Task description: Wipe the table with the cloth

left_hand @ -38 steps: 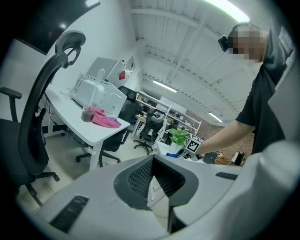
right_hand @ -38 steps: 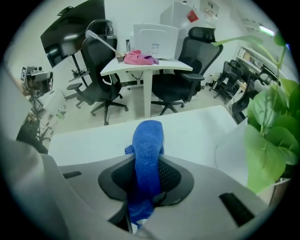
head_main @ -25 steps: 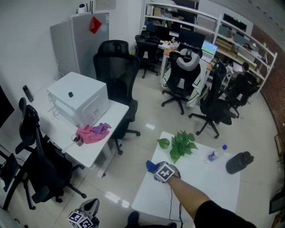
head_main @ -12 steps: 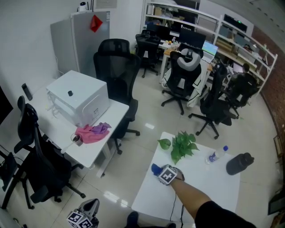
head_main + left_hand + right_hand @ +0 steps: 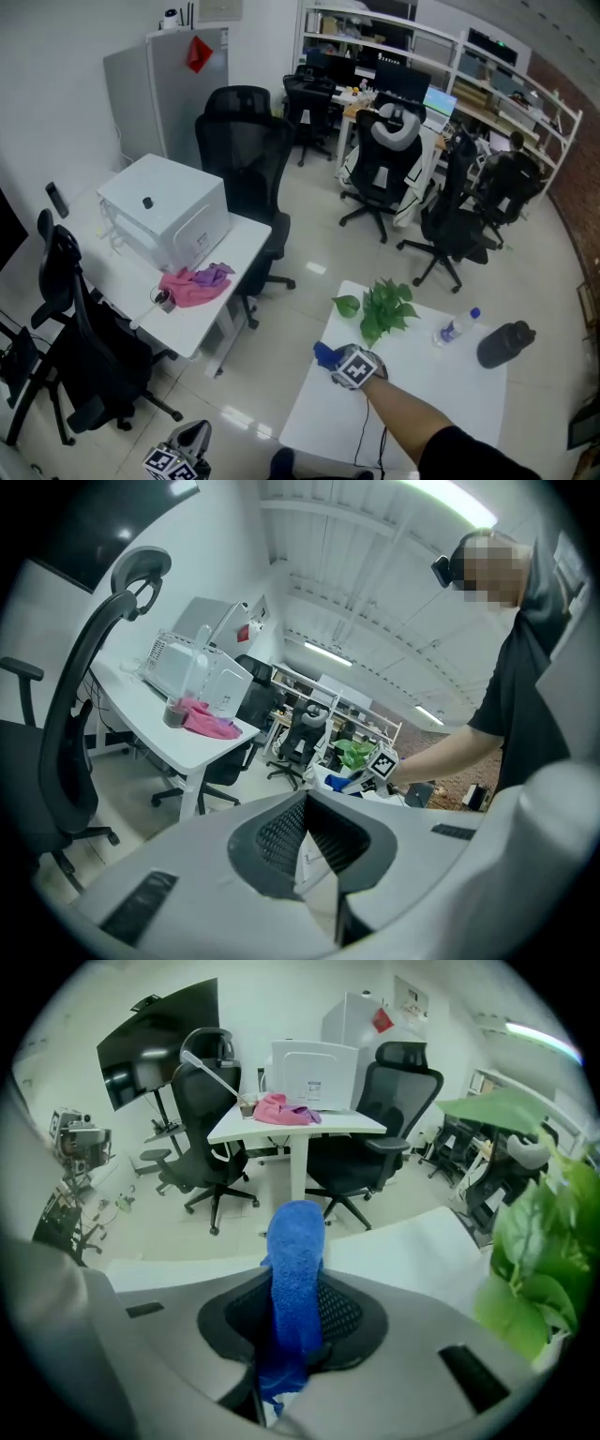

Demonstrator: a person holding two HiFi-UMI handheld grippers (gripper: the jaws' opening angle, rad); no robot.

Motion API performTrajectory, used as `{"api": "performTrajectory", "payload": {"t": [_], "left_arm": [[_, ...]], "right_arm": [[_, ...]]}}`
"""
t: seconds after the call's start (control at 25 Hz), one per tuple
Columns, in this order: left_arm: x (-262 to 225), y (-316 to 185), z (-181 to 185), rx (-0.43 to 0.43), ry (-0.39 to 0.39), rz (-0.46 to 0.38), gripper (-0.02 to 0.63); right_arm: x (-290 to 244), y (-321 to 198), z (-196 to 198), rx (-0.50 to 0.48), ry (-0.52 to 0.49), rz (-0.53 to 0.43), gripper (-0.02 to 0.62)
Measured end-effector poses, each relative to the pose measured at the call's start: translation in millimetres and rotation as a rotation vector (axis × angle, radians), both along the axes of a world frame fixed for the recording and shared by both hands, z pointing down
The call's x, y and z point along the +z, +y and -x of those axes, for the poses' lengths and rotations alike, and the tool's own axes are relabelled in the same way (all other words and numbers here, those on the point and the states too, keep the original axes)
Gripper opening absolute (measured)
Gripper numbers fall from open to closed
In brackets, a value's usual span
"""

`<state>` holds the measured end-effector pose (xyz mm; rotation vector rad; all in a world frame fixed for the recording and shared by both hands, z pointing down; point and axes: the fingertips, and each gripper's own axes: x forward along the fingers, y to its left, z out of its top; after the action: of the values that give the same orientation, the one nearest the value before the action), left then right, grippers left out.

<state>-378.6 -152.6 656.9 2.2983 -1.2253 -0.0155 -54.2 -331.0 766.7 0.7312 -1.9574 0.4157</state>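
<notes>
At the left edge of the white worktop (image 5: 436,380), the blue cloth (image 5: 295,1260) is sitting pinched between the right tongs (image 5: 296,1335), its free end sticking out past their tips; whether it is touching the surface is not showing. Just beside it, a leafy green plant (image 5: 382,305) is standing on the worktop, with a clear water bottle (image 5: 457,325) and a dark flask (image 5: 504,343) resting farther right. The left tongs (image 5: 305,822) are hanging low, well apart from the worktop, jaws pressing together on nothing. Across the floor, a pink rag (image 5: 194,283) is lying on a second white desk (image 5: 112,267).
</notes>
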Motion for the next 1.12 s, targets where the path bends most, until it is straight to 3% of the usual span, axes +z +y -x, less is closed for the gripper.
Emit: {"api": "performTrajectory", "payload": {"t": [0.24, 0.6, 0.76, 0.92, 1.12], "left_arm": [[4.5, -4.1, -2.4, 0.011, 0.013, 0.001, 0.000], [7.6, 11.3, 4.0, 0.005, -0.003, 0.017, 0.000], [-1.1, 14.3, 14.8, -0.015, -0.019, 0.011, 0.000], [-16.0, 13.6, 3.5, 0.001, -0.026, -0.010, 0.000], [-34.2, 12.3, -52.1, 0.066, -0.010, -0.052, 0.000]], "right_arm": [[21.8, 27.5, -35.1, -0.018, 0.104, 0.021, 0.078], [26.0, -11.1, 28.7, -0.037, 0.069, -0.015, 0.075], [16.4, -17.4, 43.6, -0.016, -0.008, -0.004, 0.077], [-24.4, -5.3, 35.9, 0.005, -0.136, -0.074, 0.077], [-78.5, 50.2, -28.0, 0.066, -0.268, -0.133, 0.077]]}}
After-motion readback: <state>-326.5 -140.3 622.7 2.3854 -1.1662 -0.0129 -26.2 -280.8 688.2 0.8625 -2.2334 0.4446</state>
